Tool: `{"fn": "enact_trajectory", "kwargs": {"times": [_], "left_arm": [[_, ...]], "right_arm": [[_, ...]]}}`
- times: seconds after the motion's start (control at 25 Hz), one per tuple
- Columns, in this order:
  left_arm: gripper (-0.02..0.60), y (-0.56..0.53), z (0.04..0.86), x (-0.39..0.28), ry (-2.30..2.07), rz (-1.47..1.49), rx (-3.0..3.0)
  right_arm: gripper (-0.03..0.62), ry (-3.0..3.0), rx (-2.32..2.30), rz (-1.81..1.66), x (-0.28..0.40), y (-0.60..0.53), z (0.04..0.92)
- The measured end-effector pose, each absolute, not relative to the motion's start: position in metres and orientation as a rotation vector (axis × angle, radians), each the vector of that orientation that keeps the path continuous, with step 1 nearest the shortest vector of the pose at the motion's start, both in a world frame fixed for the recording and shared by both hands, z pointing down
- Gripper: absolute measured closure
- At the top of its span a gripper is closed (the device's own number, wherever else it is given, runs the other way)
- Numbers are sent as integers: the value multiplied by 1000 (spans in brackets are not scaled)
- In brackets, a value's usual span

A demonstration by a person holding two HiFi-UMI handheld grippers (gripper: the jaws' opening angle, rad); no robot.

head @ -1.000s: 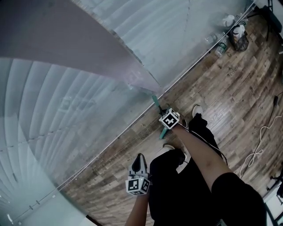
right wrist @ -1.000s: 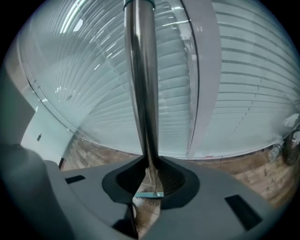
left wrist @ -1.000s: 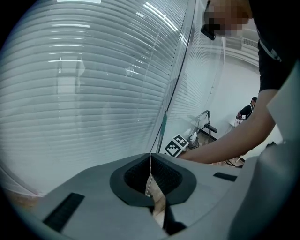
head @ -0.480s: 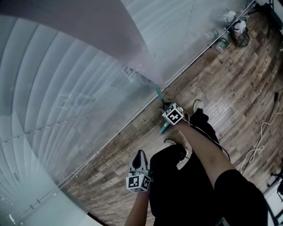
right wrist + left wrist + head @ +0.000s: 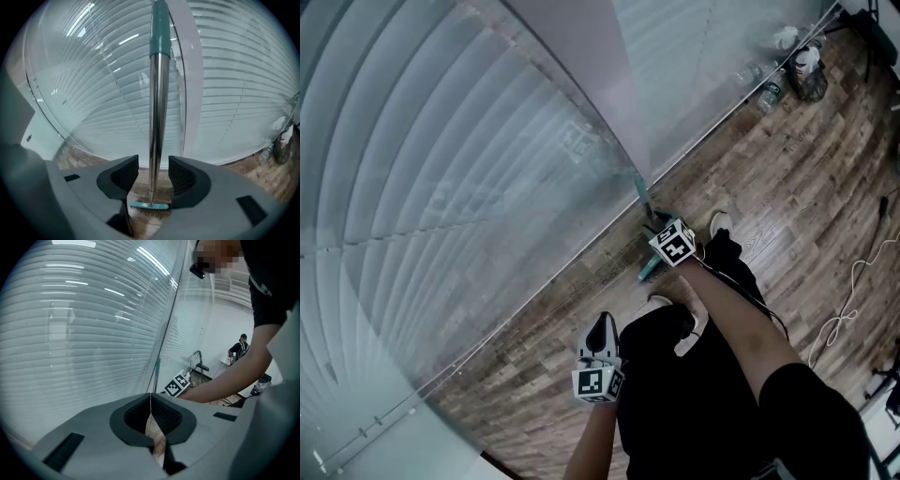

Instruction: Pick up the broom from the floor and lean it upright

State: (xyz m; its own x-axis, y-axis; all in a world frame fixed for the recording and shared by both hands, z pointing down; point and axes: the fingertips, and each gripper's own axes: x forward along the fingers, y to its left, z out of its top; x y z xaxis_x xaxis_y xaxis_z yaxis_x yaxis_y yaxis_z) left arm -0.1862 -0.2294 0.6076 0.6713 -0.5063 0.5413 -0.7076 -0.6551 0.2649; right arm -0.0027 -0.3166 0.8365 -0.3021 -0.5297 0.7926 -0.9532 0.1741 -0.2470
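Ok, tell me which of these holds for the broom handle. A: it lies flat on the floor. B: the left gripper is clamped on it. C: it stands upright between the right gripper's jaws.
C: in the right gripper view the broom handle stands upright between the jaws of the right gripper, which are opening, with a gap at each pad.

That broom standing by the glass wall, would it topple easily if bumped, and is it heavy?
Probably tippy: the broom stands tall on a small head, so a sideways bump could topple it. The shiny metal pole looks stiff but likely slippery. So thin a pole suggests it is light.
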Motion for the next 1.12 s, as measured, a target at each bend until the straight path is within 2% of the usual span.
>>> {"fn": "enact_trajectory", "kwargs": {"times": [0.2, 0.36, 0.6, 0.84, 0.92, 1.04, 1.12], "left_arm": [[561, -223, 573, -177, -930, 443, 2402], [561, -230, 537, -180, -933, 386, 2451], [561, -231, 451, -188, -990, 219, 2416], [561, -201, 380, -182, -895, 181, 2474], [561, -190, 364, -172, -857, 170, 2502], [561, -185, 335, -159, -860, 125, 2549], [561, -193, 308, -154, -931, 61, 2579]], "right_arm": [[408, -1900, 1442, 846, 8, -301, 787], [408, -1926, 1545, 696, 21, -290, 716], [408, -2033, 1630, 836, 2, -237, 584], [413, -2171, 1698, 846, -34, -195, 465], [435, -2262, 1701, 757, -40, -193, 421], [523, -2414, 1682, 623, -45, -186, 358], [546, -2519, 1647, 538, -49, -181, 318]]}}
